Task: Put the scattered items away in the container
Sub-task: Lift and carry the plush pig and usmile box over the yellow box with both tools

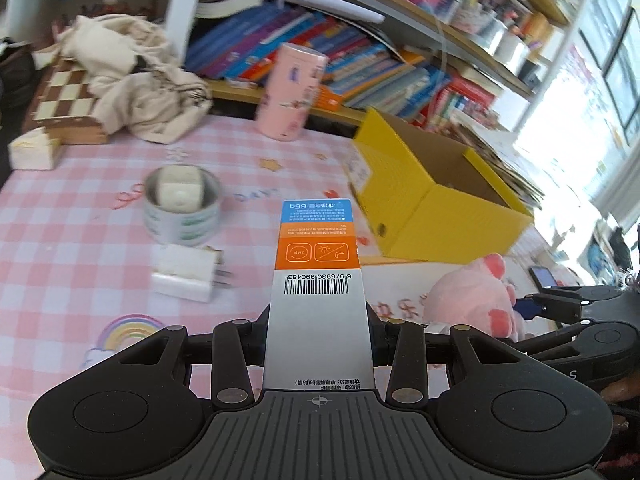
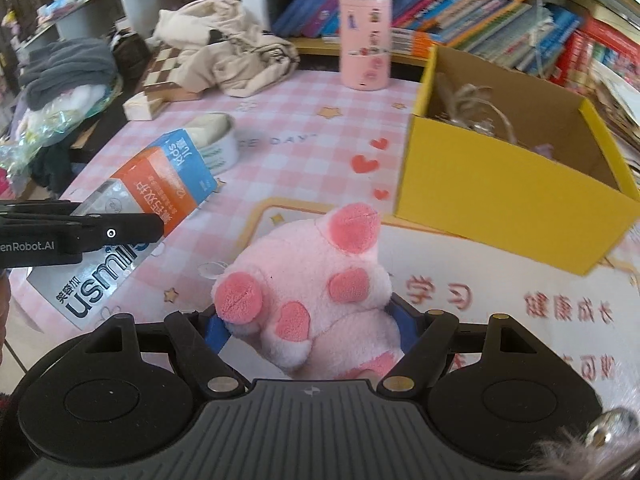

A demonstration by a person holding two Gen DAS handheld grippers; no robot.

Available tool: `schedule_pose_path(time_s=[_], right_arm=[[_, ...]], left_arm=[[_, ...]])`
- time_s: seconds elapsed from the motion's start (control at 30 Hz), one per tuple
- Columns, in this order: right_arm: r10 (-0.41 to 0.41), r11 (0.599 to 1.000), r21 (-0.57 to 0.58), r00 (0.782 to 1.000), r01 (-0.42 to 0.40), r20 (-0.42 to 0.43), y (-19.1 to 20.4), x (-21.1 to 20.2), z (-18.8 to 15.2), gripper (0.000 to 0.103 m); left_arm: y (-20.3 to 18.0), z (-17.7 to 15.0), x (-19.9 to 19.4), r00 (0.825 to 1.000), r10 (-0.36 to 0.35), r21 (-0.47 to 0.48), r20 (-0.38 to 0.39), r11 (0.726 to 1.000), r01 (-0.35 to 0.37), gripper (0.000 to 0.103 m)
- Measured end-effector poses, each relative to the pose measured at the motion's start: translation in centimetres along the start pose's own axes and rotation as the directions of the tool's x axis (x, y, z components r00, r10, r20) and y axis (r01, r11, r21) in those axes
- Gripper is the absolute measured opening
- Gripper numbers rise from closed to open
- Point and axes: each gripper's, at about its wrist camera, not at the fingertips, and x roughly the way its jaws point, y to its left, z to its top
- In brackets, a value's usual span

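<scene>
My left gripper (image 1: 318,332) is shut on a long toothpaste box (image 1: 316,276), silver with orange and blue bands, held above the pink checked tablecloth. In the right wrist view the same box (image 2: 160,184) shows at the left in the left gripper (image 2: 120,232). My right gripper (image 2: 312,328) is shut on a pink plush pig (image 2: 316,280), also seen at the right of the left wrist view (image 1: 472,296). The open yellow cardboard box (image 2: 500,184) stands ahead right and holds some stringy items; it shows too in the left wrist view (image 1: 432,208).
On the cloth lie a tape roll (image 1: 182,208) with a white block inside and a white charger plug (image 1: 188,276). A pink cylinder tin (image 2: 365,42), a chessboard (image 1: 64,100) under beige cloth (image 1: 132,84), and bookshelves stand behind.
</scene>
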Motion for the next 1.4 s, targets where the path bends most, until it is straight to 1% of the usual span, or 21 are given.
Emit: schedule_pose_path(time_s=[0.17,0.33,0.6,0.87,1.03,1.4], right_arm=[[-0.033,0.998,0.047,0.999,0.033,-0.007,-1.1,-0.9,-1.2,0.076],[-0.055,0.995,0.081,0.998,0.056,-0.017,-2.0,-1.7,-2.2,0.076],[-0.099,0.985,0.139,0.995,0.099,-0.005,-4.0,-3.1,-3.3,0.076],[-0.132,0.975,0.179,0.991,0.133,-0.017,-6.2,-4.0,-4.1,0.076],[-0.135,0.97,0.198,0.991,0.137,-0.027,-7.5,-4.2,-4.5,0.076],[-0.119,0.973,0.194,0.992,0.125,-0.045,-9.9,-4.5,-4.9,0.076]], left_arm=[[-1.5,-0.2,0.9,0.999,-0.042,0.032,-0.028,0.999,0.043,0.039],[-2.7,-0.3,1.6,0.996,-0.067,0.055,-0.05,0.996,0.07,0.039],[-5.2,-0.2,2.8,0.993,-0.098,0.097,-0.073,0.99,0.105,0.039],[-7.7,-0.2,4.0,0.987,-0.124,0.137,-0.104,0.981,0.138,0.039],[-9.0,-0.2,4.6,0.984,-0.131,0.153,-0.12,0.977,0.149,0.039],[-12.0,-0.4,6.1,0.98,-0.133,0.173,-0.145,0.972,0.158,0.039]])
